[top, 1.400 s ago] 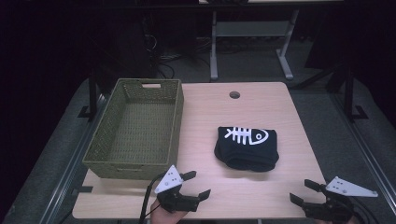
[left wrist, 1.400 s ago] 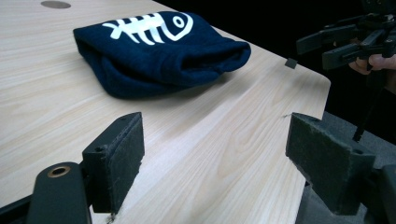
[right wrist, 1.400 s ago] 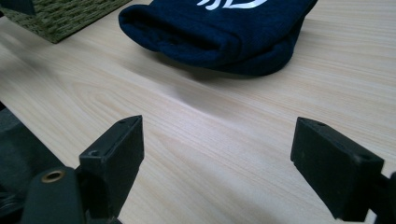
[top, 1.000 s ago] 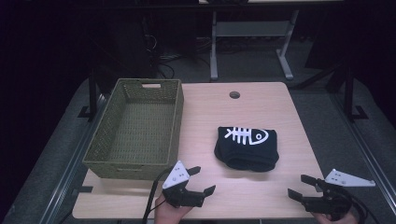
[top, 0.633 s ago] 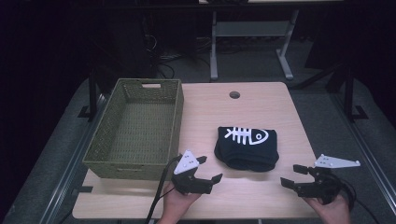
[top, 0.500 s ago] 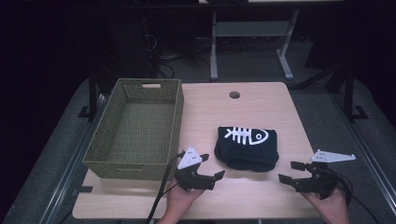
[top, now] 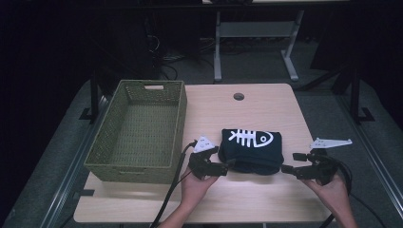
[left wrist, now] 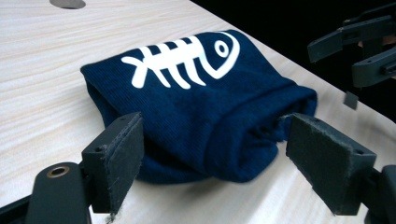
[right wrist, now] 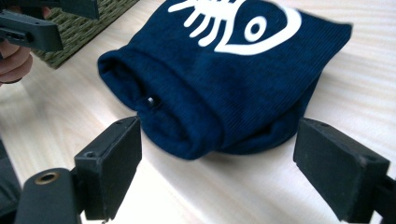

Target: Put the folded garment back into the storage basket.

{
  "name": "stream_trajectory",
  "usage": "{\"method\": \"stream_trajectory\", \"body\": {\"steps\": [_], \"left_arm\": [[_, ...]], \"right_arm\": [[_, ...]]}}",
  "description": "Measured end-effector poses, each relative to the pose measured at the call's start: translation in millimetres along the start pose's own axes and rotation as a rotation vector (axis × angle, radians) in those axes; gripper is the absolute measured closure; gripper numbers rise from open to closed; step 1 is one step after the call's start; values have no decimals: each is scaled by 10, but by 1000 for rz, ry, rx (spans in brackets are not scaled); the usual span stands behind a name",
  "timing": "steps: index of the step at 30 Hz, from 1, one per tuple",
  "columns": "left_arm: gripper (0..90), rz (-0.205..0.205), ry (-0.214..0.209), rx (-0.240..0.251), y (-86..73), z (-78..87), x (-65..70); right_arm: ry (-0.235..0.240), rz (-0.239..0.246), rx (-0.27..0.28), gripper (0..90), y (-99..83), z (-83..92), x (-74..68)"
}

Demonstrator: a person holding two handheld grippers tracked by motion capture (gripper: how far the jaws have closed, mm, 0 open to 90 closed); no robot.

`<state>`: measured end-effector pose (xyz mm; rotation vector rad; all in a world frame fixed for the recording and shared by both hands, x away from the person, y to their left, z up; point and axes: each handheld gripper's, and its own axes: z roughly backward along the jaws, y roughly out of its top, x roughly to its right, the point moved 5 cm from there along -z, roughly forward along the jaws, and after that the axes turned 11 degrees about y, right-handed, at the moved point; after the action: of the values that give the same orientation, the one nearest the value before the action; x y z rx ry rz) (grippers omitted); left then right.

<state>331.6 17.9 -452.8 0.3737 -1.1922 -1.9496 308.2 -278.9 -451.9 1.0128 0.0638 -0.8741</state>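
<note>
Between the left gripper [top: 227, 165] and right gripper [top: 290, 164] (both agape), folded navy cloth [top: 251, 149]

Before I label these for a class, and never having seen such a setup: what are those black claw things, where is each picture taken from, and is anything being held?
No robot here: a person holds a hand tool with a two-jaw claw in each hand. The high view looks down on the wooden table, showing the left claw and right claw. The other two pictures come from cameras riding on each claw, looking along its black jaws. On the table lie a folded navy cloth with a white fishbone print and an empty green woven basket. Both claws are open, on either side of the cloth; nothing is held.
</note>
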Motion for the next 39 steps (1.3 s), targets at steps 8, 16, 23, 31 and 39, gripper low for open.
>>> {"method": "stream_trajectory", "body": {"steps": [8, 16, 23, 31, 39], "left_arm": [[191, 24, 29, -19, 95, -165, -80], [195, 75, 54, -36, 141, -308, -198], [196, 163, 43, -77, 119, -503, -258], [217, 182, 85, -158, 24, -692, -320], [264, 222, 80, -203, -49, -793, -342]], "right_arm": [[-11, -17, -15, 152, 158, -27, 145], [-19, -35, -16, 153, 263, -62, 275], [-26, -53, -22, 172, 324, -194, 382], [-34, -101, -49, 220, 302, -394, 558], [-39, -146, -50, 327, 222, -516, 661]]}}
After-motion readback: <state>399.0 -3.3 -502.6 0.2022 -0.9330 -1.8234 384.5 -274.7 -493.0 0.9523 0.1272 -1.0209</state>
